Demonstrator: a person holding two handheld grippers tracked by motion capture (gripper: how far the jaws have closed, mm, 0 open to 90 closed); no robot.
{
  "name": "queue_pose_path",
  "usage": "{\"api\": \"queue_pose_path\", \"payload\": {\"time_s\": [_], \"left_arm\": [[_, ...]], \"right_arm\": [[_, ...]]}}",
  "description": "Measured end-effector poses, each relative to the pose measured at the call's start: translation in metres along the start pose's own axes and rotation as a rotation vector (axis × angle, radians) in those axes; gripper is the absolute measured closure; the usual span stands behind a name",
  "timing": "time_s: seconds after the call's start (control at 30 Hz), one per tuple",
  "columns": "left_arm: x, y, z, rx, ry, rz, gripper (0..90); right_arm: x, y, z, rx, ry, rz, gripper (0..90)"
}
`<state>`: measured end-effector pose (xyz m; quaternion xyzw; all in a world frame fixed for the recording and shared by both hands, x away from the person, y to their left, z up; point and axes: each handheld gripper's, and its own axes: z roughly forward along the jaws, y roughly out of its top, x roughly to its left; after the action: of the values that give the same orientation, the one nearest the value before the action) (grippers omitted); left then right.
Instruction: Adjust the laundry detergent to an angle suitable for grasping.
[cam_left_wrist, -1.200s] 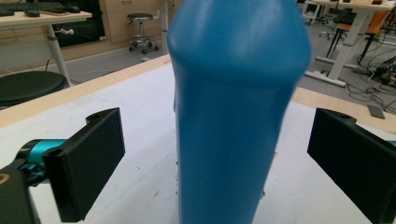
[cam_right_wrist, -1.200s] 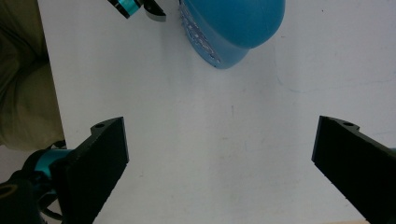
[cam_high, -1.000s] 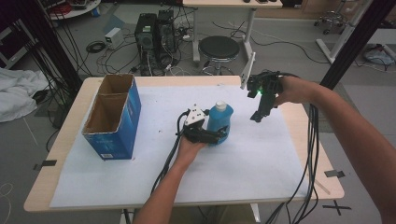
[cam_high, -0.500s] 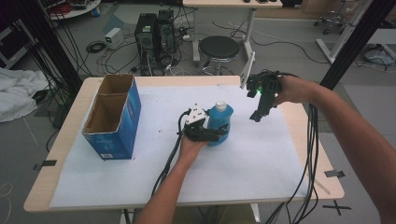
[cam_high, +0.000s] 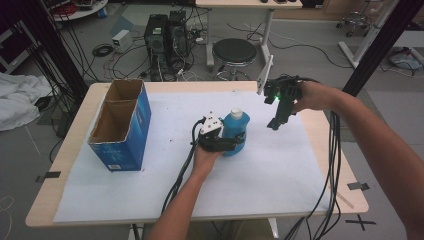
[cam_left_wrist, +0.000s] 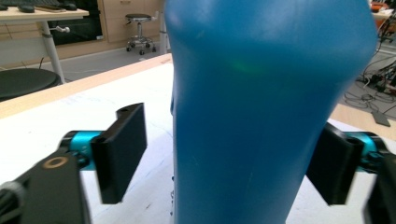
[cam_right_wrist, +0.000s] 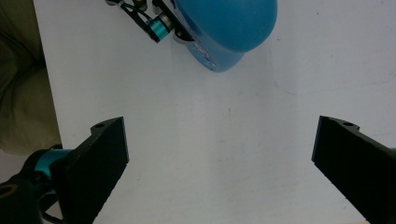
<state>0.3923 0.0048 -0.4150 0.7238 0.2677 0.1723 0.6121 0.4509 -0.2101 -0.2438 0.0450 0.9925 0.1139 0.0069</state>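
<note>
Left gripper (cam_high: 227, 144) has been closing its jaws around the upright blue bottle (cam_high: 235, 131) – one pad not yet touching; right gripper (cam_high: 276, 122) hovers gaping, far right.

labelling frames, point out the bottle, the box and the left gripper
bottle (cam_high: 239, 126), high view, blue body below the white cap
box (cam_high: 131, 131), high view, blue side wall
left gripper (cam_left_wrist: 223, 161), left gripper view, midway between its jaw tips
</note>
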Motion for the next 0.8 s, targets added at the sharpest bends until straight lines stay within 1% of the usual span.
{"api": "queue_pose_path", "payload": {"time_s": [0.07, 0.3, 0.43, 0.5, 0.6, 0.67, 0.8], "left_arm": [[-0.0005, 0.0006, -0.0002, -0.005, 0.008, 0.008, 26.4], [-0.0021, 0.0002, 0.0010, -0.010, 0.010, 0.006, 30.6], [-0.0029, 0.0003, 0.0014, -0.012, 0.011, 0.013, 34.5], [-0.0028, 0.0001, 0.0015, -0.011, 0.008, 0.014, 34.8], [-0.0039, 0.0007, 0.0012, -0.023, 0.007, 0.018, 38.9], [-0.0049, 0.0011, 0.0013, -0.025, 0.006, 0.029, 42.7], [-0.0048, 0.0011, 0.0013, -0.025, 0.007, 0.028, 43.3]], "right_arm": [[-0.0002, -0.0003, -0.0001, -0.001, -0.001, -0.002, 2.7], [0.0005, -0.0001, -0.0006, -0.001, -0.002, -0.001, 2.7], [0.0009, -0.0004, -0.0013, -0.002, -0.004, -0.001, 2.7], [0.0009, -0.0005, -0.0015, -0.002, -0.004, -0.002, 2.7], [0.0008, -0.0009, -0.0018, -0.004, -0.005, 0.001, 2.7], [0.0006, -0.0010, -0.0016, -0.005, -0.006, -0.001, 2.7], [0.0005, -0.0011, -0.0016, -0.005, -0.006, 0.000, 2.7]]}}
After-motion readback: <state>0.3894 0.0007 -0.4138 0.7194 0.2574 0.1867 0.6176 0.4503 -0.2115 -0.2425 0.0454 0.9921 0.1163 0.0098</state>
